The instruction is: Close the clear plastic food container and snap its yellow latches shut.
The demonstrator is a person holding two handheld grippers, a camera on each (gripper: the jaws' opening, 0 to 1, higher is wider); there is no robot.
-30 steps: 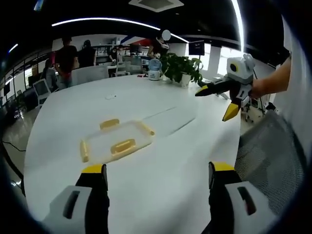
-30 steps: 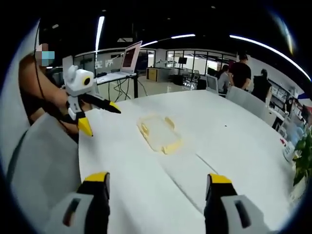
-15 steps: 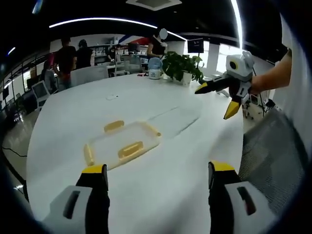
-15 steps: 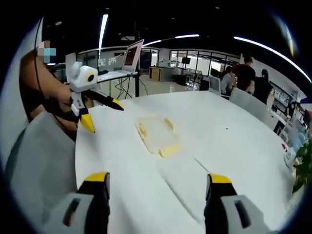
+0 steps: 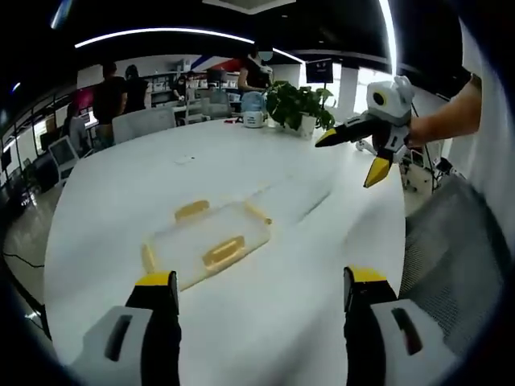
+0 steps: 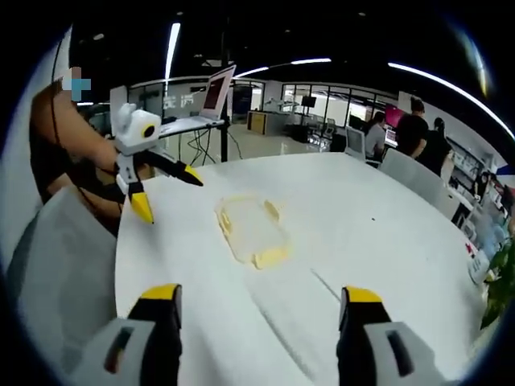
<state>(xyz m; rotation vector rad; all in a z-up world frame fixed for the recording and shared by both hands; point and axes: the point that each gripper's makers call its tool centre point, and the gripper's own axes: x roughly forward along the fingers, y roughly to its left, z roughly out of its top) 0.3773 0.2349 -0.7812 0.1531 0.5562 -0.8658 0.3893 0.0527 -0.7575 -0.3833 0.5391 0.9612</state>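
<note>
A clear plastic food container with yellow latches on its sides lies flat on the white table, a short way ahead of my open left gripper. A second clear flat piece lies just beyond it, hard to make out. In the right gripper view the container sits at mid-table, well ahead of my open right gripper. Each gripper shows in the other's view, held in the air with jaws apart: the right gripper and the left gripper. Nothing is between either pair of jaws.
A potted plant and a small white-and-blue jug stand at the table's far edge. A mesh chair is close on the right. People stand behind chairs at the back. A laptop sits on a stand past the table.
Both views have drifted a little closer to the container. The right gripper sits slightly higher in the left gripper view. The container has not moved; both grippers stay open.
</note>
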